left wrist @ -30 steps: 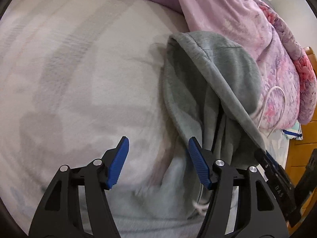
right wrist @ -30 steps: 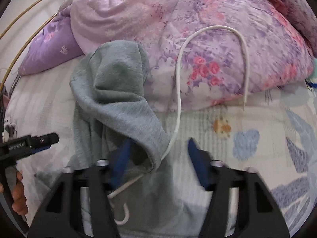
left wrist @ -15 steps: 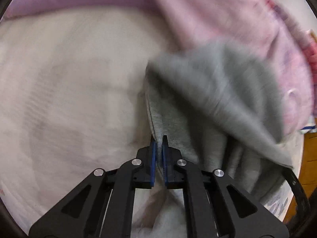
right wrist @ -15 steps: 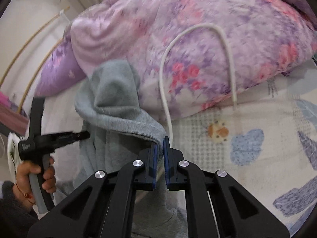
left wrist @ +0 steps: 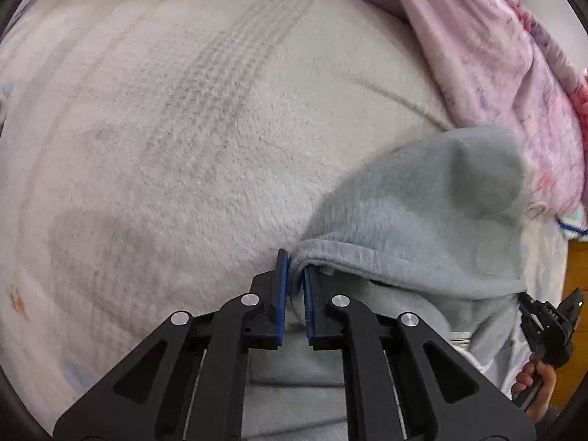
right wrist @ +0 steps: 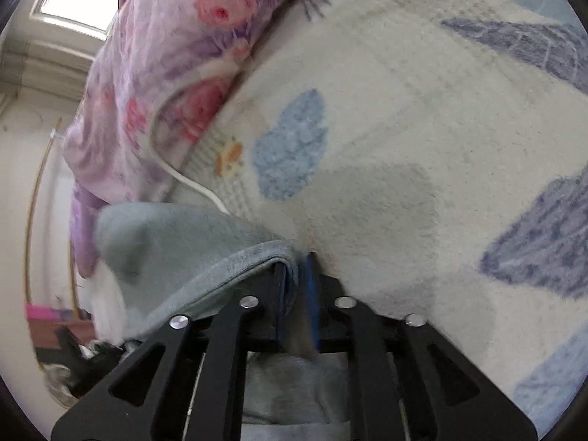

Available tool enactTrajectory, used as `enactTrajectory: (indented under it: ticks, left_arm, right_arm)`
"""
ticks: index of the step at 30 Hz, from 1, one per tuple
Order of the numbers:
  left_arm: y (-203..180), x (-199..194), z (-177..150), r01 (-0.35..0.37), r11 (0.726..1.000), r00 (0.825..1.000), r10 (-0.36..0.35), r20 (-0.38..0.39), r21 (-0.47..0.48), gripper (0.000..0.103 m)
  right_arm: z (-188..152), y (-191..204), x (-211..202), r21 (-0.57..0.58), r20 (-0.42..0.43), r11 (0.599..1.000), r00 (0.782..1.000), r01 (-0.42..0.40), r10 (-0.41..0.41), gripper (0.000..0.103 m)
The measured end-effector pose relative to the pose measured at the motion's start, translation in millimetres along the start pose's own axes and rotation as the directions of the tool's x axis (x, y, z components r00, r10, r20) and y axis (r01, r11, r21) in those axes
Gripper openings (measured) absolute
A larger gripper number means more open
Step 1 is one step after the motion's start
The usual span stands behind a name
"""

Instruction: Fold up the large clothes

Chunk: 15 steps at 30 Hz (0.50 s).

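A grey hoodie (left wrist: 422, 217) lies on the bed, its fleecy inside turned up and its hood folded over. My left gripper (left wrist: 294, 257) is shut on the hoodie's hemmed edge, low over the white blanket. In the right wrist view the same hoodie (right wrist: 183, 242) drapes to the left, and my right gripper (right wrist: 297, 261) is shut on its folded edge. The right gripper also shows at the left wrist view's lower right (left wrist: 547, 327), held by a hand.
A pink floral duvet (left wrist: 514, 73) is heaped at the far right of the bed; in the right wrist view (right wrist: 176, 73) a white cord (right wrist: 183, 180) runs over it. The fleece blanket (right wrist: 422, 147) has blue and grey patches. A wooden edge (left wrist: 577, 275) is at the right.
Both grippers closed on the hoodie's edge and have carried it lower over the bed. The hood has flipped over, fleecy side up. The right wrist view has tilted.
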<state>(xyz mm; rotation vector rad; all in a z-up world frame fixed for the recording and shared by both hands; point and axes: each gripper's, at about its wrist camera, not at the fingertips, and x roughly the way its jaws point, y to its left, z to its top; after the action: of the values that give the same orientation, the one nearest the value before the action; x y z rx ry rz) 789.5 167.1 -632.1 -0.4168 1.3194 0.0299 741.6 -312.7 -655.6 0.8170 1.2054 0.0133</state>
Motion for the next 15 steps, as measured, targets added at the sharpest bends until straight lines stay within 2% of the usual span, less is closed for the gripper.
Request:
enactTrajectory:
  ticks: [1,2,4,6,8,10,12,14,15]
  left_arm:
    - [2.1,-8.6,-1.3,0.033,0.999,0.999,-0.033,0.009,-0.011,0.014]
    - [4.9,-16.3,-2.8,0.044,0.999,0.999,-0.044,0.011,-0.020,0.026]
    - [10.4,-39.9,-4.5,0.068,0.997,0.997,-0.066,0.042,-0.046,0.043]
    - [7.5,-64.5,-3.7,0.091,0.995,0.992,-0.089,0.086,-0.027,0.046]
    - [-2.7,-73.6,3.4,0.105,0.994,0.989,-0.104,0.108,0.002,0.050]
    - [-22.0,-61.0,17.8,0.103,0.994,0.990,-0.105,0.098,0.029,0.058]
    - [-39.3,-37.6,32.5,0.058,0.997,0.995,-0.063,0.079,0.057,0.058]
    - [-57.2,-9.2,49.8,0.087,0.995,0.996,-0.088,0.019,0.053,0.061]
    - [-58.4,1.7,53.2,0.086,0.995,0.996,-0.085,-0.016,0.045,0.061]
  right_arm:
    - [0.8,7.4,-8.0,-0.030,-0.002,0.999,0.999,0.033,-0.033,0.044]
    - [0.9,13.4,-14.3,-0.057,-0.001,0.997,0.998,0.056,-0.056,0.049]
    - [1.0,33.7,-37.1,-0.151,0.022,0.982,0.993,0.115,-0.113,0.052]
    - [-0.8,49.5,-53.5,-0.210,0.052,0.970,0.992,0.125,-0.117,0.056]
    - [1.2,73.9,-55.3,-0.276,0.051,0.956,0.995,0.096,-0.085,0.059]
    - [1.5,95.4,-45.7,-0.353,0.050,0.931,0.996,0.093,-0.080,0.060]
    - [4.7,123.3,-23.8,-0.438,0.036,0.895,0.996,0.085,-0.077,0.060]
    - [7.9,147.9,9.3,-0.486,-0.022,0.873,0.999,0.031,-0.048,0.060]
    - [9.1,155.7,24.0,-0.501,-0.047,0.865,0.997,0.030,-0.061,0.060]
